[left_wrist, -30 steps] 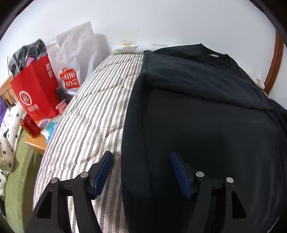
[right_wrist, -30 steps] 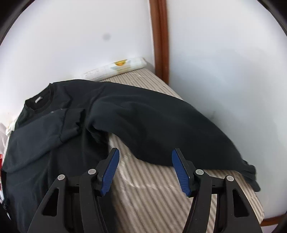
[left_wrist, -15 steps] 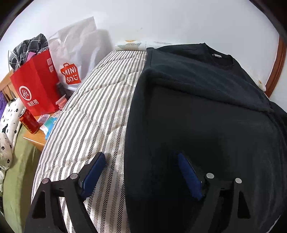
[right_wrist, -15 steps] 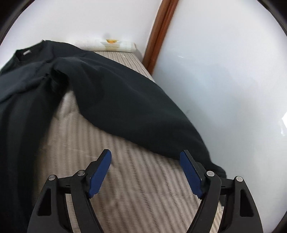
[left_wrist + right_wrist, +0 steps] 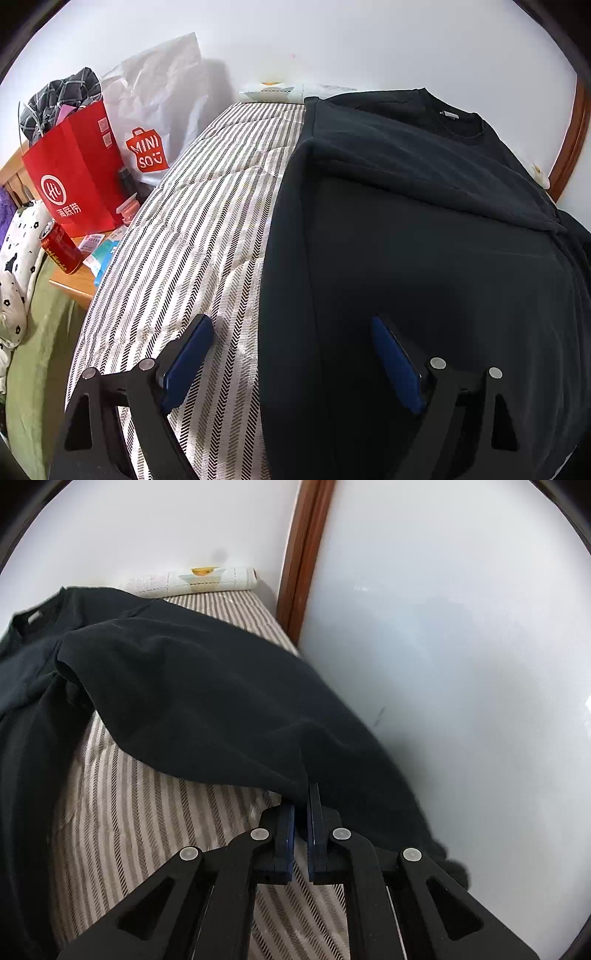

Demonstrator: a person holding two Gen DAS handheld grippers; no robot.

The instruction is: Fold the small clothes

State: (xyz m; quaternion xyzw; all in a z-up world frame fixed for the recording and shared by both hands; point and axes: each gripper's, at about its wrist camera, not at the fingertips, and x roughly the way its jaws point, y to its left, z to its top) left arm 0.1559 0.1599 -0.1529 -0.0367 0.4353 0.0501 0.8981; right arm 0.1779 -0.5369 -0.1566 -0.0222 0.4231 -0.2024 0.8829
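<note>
Black sweatshirt sleeve (image 5: 221, 701) in right tool (image 5: 301, 805)

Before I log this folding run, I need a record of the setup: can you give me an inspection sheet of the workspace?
Surface: bed with striped cover, flat and mostly bare on its left side.
Job's things: black sweatshirt spread out, one sleeve already folded across the chest; the other sleeve lies outstretched toward the wall.
Clutter: red paper bag, white Miniso bag, red can on a bedside stand; rolled white towel at the bed's far end.
Grippers: left gripper opening, fingers straddling the sweatshirt's edge without pinching it; right gripper shut on the sleeve near its cuff.
Cables: nothing seen.
Surroundings: white walls, brown wooden trim.
</note>
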